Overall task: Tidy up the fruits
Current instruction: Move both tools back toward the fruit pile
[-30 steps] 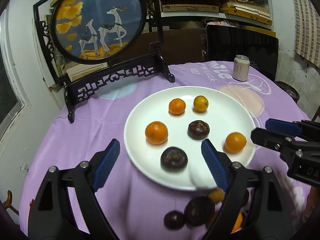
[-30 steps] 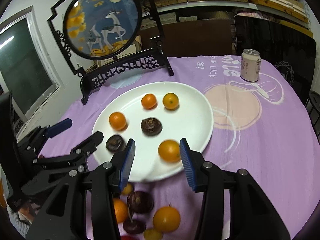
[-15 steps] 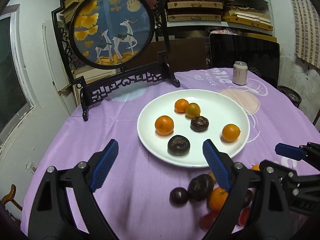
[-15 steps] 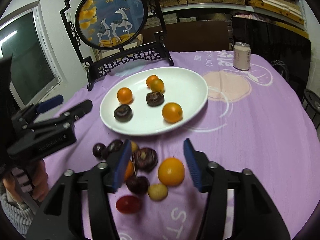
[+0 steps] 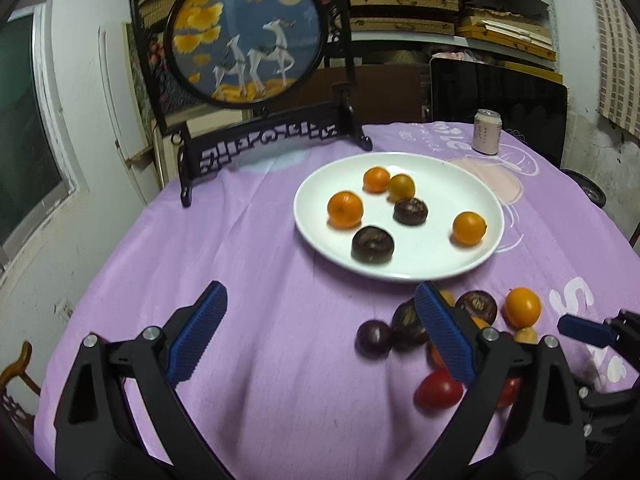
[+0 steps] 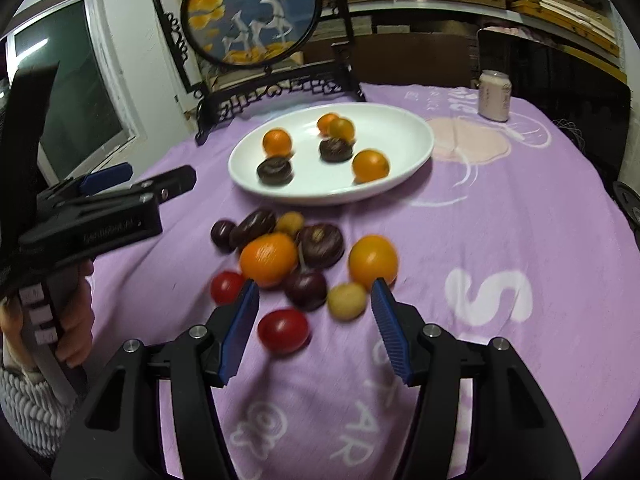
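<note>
Fingers (image 6: 244, 322) of the right gripper (image 6: 314, 330) are standing wide apart with nothing between the blue pads — they are framing the near edge of a loose fruit pile (image 6: 298, 262) on the purple tablecloth (image 6: 500, 220). A red tomato (image 6: 283, 330) and a small yellow fruit (image 6: 346, 300) are lying closest to the gap; behind them an orange (image 6: 269, 259), a second orange (image 6: 373, 261) and several dark purple fruits are touching one another. Motion blur is softening this view, so the exact count in the pile is unclear, perhaps ten.

Left gripper (image 5: 320, 336) is also hanging open and empty, its right pad overlapping the pile in that view, its left pad over bare cloth. From the right wrist view the same tool is showing side-on at the left, with a hand (image 6: 74, 320) wrapping the grip.

White plate (image 5: 460, 172) is sitting beyond the pile, near it — holding four orange-coloured fruits and two dark ones, spread out apart from one touching pair at the back. An orange (image 5: 345, 209) is resting on its left part.

Behind the plate a round deer screen (image 5: 248, 32) on a black stand is standing upright; a drink can (image 5: 487, 132) is standing at the far right of the table.
</note>
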Available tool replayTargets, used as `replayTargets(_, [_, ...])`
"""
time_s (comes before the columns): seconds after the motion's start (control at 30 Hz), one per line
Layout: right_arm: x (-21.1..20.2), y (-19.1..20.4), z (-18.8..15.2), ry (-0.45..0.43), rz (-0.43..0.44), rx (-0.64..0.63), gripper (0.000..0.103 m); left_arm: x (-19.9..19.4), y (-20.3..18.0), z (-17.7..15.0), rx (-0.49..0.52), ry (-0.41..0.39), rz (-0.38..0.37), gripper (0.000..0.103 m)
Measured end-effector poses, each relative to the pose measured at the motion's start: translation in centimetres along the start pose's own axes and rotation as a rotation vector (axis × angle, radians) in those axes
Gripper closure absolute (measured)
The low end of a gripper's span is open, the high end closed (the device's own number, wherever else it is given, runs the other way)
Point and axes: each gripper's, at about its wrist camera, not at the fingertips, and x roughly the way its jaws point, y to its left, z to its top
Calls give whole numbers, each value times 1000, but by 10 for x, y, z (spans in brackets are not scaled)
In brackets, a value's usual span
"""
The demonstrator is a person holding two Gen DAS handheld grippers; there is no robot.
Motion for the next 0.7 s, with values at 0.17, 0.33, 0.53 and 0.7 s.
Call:
replayTargets(0.17, [12, 8, -8, 67, 12, -26, 44, 2, 5, -7, -37, 55, -51, 6])
replayTargets(0.33, [21, 18, -13, 103, 13, -69, 44, 4, 2, -8, -28, 79, -54, 6])
replayTargets(0.53, [24, 16, -15, 114, 25, -57, 44, 12, 16, -7, -81, 120, -54, 6])
replayTargets(0.7, [29, 22, -14, 129, 45, -77, 53, 15, 15, -9, -81, 154, -81, 6])
